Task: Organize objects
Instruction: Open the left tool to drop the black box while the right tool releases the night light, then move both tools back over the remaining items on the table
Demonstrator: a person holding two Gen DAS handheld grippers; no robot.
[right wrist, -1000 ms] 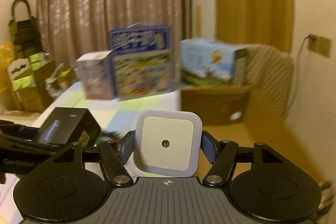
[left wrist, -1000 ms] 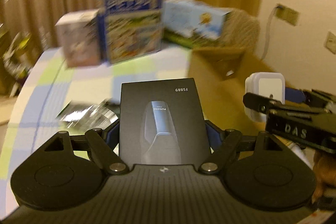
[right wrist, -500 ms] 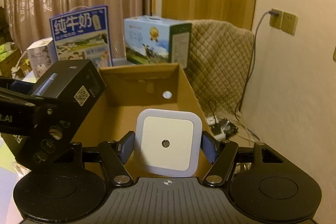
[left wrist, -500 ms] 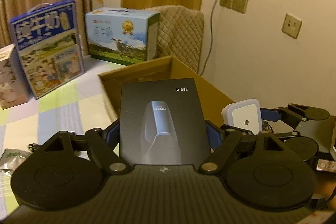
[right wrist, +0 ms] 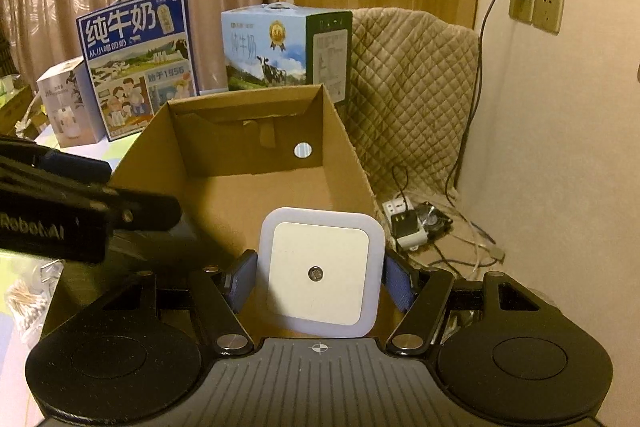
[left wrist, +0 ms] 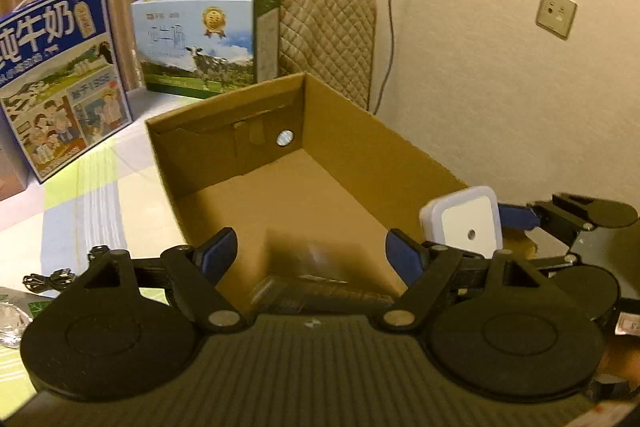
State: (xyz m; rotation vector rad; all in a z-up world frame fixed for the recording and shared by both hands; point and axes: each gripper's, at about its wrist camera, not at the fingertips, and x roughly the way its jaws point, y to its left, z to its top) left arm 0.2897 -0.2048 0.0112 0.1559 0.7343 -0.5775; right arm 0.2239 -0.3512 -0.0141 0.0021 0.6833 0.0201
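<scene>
Left claw (left wrist: pixel 310 253), lower centre of its frame: jaws spread apart, gripping nothing; a blurred black box (left wrist: pixel 316 289) lay just below them inside the open cardboard carton (left wrist: pixel 360 147). Right claw (right wrist: pixel 318 277), lower centre: jaws clamped on a white square night light (right wrist: pixel 320 273) held over the carton's near end. Two milk cartons (right wrist: pixel 138 63) stood on the worktop (left wrist: pixel 80 195) beyond, upper left.
</scene>
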